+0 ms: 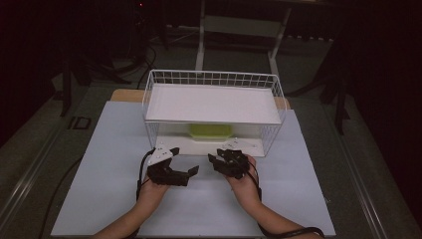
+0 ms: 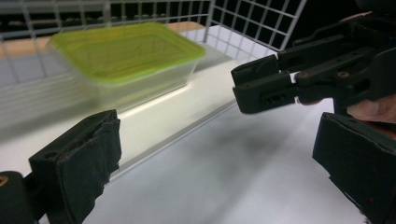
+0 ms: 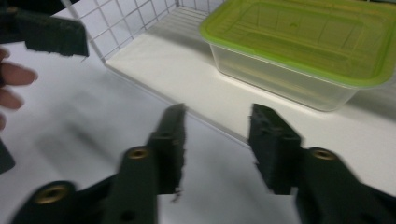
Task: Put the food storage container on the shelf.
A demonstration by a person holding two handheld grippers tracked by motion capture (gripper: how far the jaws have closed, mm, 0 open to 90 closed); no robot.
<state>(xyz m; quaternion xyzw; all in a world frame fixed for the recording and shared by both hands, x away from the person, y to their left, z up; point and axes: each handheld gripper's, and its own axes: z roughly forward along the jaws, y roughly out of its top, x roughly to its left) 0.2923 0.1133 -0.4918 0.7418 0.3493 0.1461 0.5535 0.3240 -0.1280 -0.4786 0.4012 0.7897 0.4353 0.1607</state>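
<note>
Here, your left gripper (image 1: 183,160) and right gripper (image 1: 215,155) hover over the white table (image 1: 99,164), jaws apart, holding nothing. Ahead, a clear rectangular plastic container with a green lid (image 1: 210,131) sits under the shelf of the white wire rack (image 1: 268,119).

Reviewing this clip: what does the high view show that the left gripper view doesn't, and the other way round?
The high view alone takes in the shelf board on top of the wire basket, the person's forearms and the dark floor around the table. The left gripper view alone gives a close look at the container's clear walls below its green lid. Both share the green-lidded container, the basket mesh, the white table and the right gripper.
</note>
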